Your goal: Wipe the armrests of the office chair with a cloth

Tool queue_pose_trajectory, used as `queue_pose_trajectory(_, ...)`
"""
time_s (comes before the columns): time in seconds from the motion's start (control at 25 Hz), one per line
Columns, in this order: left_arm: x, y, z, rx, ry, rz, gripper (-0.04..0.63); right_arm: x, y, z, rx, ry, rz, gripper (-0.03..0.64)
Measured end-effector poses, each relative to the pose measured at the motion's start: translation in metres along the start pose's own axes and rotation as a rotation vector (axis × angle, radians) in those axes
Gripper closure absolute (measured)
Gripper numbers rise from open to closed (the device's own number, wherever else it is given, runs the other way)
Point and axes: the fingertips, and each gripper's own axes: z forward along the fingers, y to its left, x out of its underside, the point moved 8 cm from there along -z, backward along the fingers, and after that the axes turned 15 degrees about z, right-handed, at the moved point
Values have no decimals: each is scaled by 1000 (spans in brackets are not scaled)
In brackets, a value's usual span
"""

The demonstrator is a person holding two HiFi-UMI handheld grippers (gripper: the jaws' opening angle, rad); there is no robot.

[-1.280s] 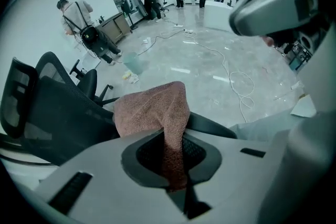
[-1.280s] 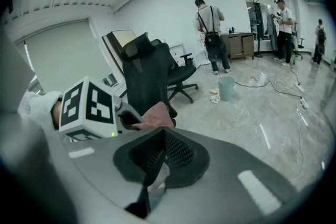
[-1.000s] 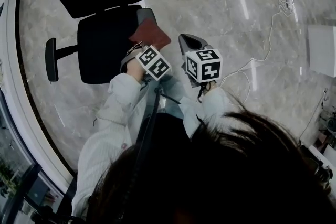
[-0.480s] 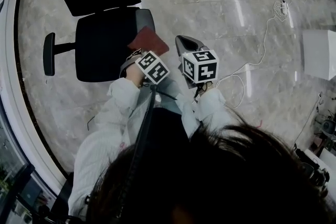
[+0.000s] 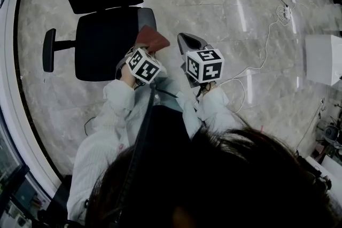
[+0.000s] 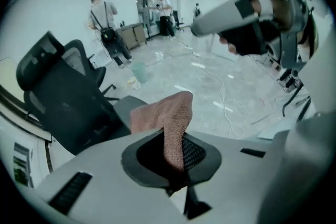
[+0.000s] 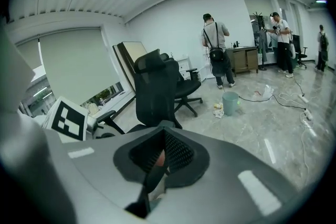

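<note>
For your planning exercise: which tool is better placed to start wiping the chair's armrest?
Left: the left tool grips the cloth beside the grey armrest; the right tool holds no cloth, over the floor.

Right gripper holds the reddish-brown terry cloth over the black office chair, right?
No, the left gripper holds the reddish-brown terry cloth over the black office chair; the left gripper view shows it clamped in that gripper.

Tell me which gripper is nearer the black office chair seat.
Left. The left gripper, shut on the reddish-brown cloth, hangs at the edge of the black office chair seat; the right gripper is off beside it, over the grey floor.
</note>
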Motion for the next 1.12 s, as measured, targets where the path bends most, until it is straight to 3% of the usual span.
queue_pose_trajectory(0.16,-4,45,-70,-180,-273,-197,566,-24,20,-21,-72,-94,-47,615)
queue_pose_trajectory(0.28,-2,64,-138,-237,-534,-368,566,-45,46,-43,-128,-176,-94,615)
queue_pose_trajectory(0.4,-2,71,-191,-282,-718,-442,566,-66,72,-62,-194,-263,-148,615)
queue_pose_trajectory(0.64,19,79,-236,-370,-754,-530,566,-86,111,-66,-271,-293,-236,615)
queue_pose_trajectory(0.8,67,78,-260,-445,-772,-627,566,-76,131,-49,-329,-252,-248,615)
queue_pose_trajectory(0.92,104,91,-290,-558,-791,-675,566,-75,146,-31,-371,-240,-275,615)
queue_pose_trajectory(1.04,148,100,-314,-666,-757,-733,566,-64,164,-4,-400,-171,-287,615)
queue_pose_trajectory(1.12,178,106,-323,-690,-761,-779,566,-54,182,16,-409,-127,-302,615)
